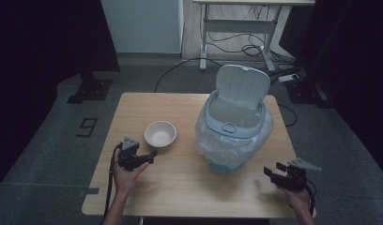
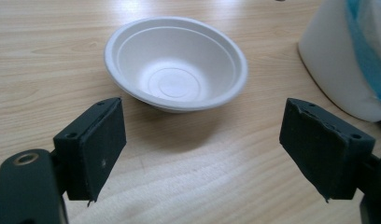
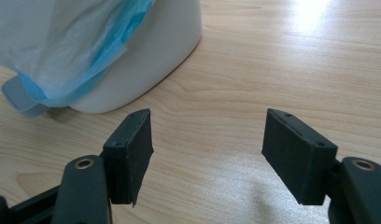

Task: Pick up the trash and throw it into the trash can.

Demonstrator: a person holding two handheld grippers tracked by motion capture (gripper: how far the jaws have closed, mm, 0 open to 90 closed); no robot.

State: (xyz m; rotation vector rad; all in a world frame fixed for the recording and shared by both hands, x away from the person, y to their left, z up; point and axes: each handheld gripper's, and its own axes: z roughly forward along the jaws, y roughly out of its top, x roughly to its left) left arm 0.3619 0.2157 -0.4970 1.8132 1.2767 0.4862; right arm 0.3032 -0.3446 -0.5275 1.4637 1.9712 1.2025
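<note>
A white paper bowl [image 1: 160, 134] [image 2: 177, 63] lies empty on the wooden table [image 1: 180, 178], left of centre. My left gripper [image 1: 149, 154] [image 2: 202, 144] hovers just short of the bowl, jaws wide open with nothing between them. A small white bin [image 1: 234, 126] [image 3: 132, 70] with a raised lid and a blue-edged plastic liner stands right of centre. My right gripper [image 1: 270, 171] [image 3: 207, 154] is near the table's front right corner, open and empty, pointing toward the bin's base.
The table's edges [image 1: 100, 187] are close to both hands. Behind the table, a desk frame [image 1: 241, 28] with cables stands on the grey floor. Dark curtains hang on both sides.
</note>
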